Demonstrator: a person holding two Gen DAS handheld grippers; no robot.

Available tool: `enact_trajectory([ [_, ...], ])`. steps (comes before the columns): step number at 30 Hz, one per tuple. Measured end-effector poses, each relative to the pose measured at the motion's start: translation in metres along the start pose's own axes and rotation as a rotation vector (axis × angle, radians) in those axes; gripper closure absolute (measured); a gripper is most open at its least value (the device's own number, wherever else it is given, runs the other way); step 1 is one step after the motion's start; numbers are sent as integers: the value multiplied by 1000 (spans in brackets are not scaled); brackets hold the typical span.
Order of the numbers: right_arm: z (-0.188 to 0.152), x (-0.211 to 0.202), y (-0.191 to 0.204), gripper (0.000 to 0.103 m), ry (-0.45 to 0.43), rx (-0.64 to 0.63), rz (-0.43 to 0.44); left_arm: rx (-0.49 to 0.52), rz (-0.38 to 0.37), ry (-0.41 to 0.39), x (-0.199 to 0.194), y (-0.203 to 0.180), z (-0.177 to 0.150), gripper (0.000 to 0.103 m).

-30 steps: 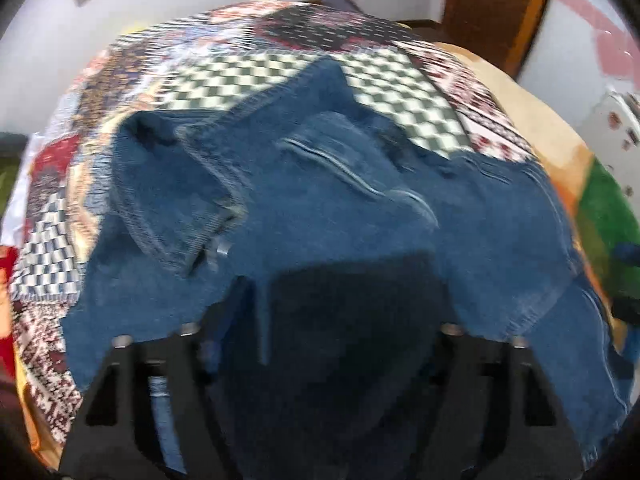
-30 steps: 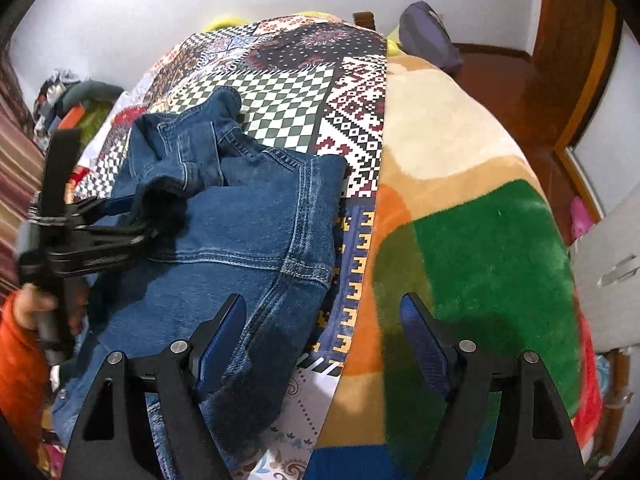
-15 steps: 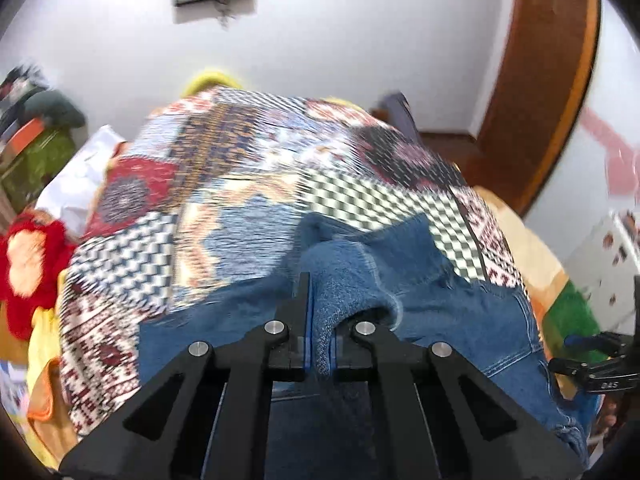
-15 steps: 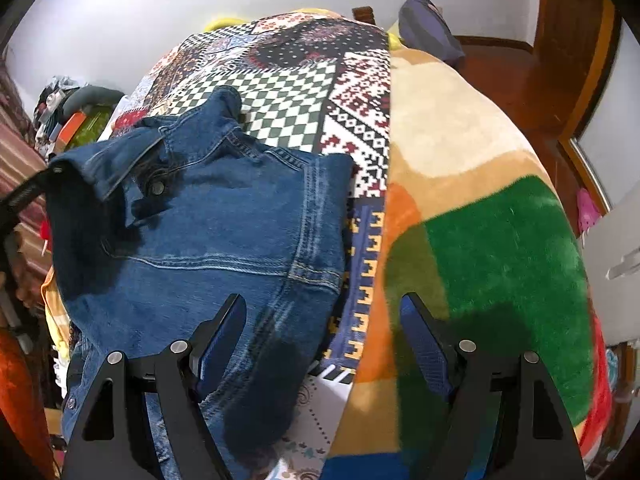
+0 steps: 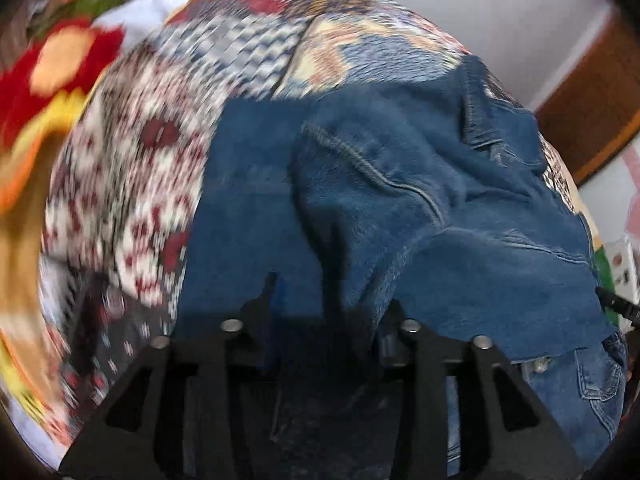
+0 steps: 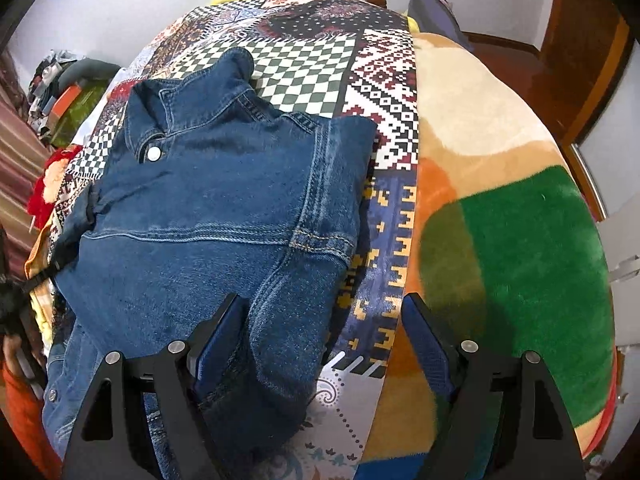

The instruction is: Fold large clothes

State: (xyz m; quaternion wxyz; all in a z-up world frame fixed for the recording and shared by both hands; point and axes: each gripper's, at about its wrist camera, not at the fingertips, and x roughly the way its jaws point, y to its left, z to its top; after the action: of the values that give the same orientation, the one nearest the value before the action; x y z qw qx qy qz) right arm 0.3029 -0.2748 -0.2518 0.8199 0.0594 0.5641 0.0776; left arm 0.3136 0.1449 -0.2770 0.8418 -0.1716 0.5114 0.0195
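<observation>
A patchwork bedspread (image 6: 352, 64) and a plush green-and-orange blanket (image 6: 520, 240) cover the bed. The partly folded denim jacket (image 6: 224, 208) lies on the bedspread. The right gripper (image 6: 324, 344) hovers wide over its hem; the left gripper (image 5: 332, 312), its jaws just reopened, straddles a raised denim fold without pinching it.

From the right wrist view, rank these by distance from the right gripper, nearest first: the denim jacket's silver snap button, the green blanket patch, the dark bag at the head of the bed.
From the right gripper:
1. Green blanket patch, just right of the jaws.
2. Silver snap button, up left on the denim jacket, near its collar.
3. Dark bag, top of view past the quilt.
</observation>
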Motion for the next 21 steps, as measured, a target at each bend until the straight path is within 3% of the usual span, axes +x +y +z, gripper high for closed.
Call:
enact_trajectory([
  [2,-1,0,-1,21,2,6,-3,-85,-32,-4,-2,18,-6,48],
  [5,-2,0,-1,21,0,13,-6,-138,-59,-8,-7,32,-12,48],
  [10,-3,1,0,20,-2,14,-14,-65,102,-31,-20,33,-18,48],
  [15,-2,2,0,20,3,14,-16,-66,75,-12,-28,47,-17,47],
  [21,10,-9,9,20,-19,-38,-38,-44,112,-88,-57,49,9,41],
])
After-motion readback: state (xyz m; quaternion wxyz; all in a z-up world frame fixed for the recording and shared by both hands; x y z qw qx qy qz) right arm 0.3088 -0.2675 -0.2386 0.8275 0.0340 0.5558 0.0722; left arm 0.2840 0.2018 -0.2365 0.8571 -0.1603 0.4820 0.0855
